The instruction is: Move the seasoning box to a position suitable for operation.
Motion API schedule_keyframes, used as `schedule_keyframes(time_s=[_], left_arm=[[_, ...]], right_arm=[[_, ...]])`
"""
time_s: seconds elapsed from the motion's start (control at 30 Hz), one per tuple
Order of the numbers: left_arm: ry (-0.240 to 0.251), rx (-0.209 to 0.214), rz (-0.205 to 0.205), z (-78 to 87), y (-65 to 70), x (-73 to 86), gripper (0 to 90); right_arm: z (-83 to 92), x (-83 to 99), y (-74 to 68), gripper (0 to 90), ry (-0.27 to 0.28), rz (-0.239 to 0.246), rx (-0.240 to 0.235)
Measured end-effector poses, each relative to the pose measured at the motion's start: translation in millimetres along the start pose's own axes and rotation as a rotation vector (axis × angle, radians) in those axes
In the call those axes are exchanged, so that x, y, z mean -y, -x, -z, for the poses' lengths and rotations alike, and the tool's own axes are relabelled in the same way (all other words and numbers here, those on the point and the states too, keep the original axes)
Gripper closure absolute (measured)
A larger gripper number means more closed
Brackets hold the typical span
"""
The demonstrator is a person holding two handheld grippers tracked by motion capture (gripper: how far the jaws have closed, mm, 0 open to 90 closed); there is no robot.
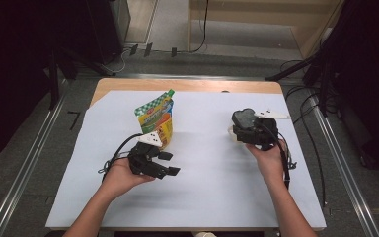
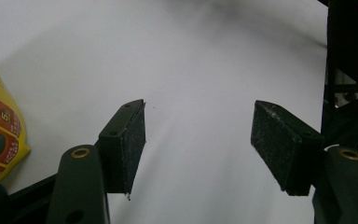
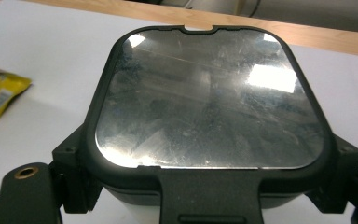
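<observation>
Black plastic frames the lidded container [image 3: 209,100] that the right gripper [image 1: 250,129] carries, clamped between its jaws at the two side walls and lifted just above the white-covered surface [image 1: 212,168] on the right; it looks rigid and fairly light, but the glossy, scratched lid seems slippery, so the matt sides are the safer place to hold. Farther left, the left gripper [image 2: 198,140] has its jaws wide apart with nothing between them, just beside a soft yellow standing pouch [image 1: 157,121].
</observation>
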State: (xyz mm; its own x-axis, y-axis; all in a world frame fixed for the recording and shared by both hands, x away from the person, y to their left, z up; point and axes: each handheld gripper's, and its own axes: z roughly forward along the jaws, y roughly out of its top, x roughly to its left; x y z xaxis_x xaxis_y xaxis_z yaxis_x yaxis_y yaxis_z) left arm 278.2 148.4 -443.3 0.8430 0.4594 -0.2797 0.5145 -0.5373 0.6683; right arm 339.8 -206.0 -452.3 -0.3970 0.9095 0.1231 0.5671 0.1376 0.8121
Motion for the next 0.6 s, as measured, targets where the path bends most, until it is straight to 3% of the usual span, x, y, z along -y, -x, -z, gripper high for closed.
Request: schedule_keyframes(time_s=[0.47,0.6], left_arm=[[0.000,0.002,-0.002,-1.1,-0.1,-1.4,36.4],[-0.005,0.001,-0.004,-1.2,-0.3,-1.3,36.4]], right_arm=[[-1.1,1.6,-41.9,18.2,-0.010,0.077,-0.104],[-12.0,9.9,-50.4,18.2,-0.066,0.114,-0.105]])
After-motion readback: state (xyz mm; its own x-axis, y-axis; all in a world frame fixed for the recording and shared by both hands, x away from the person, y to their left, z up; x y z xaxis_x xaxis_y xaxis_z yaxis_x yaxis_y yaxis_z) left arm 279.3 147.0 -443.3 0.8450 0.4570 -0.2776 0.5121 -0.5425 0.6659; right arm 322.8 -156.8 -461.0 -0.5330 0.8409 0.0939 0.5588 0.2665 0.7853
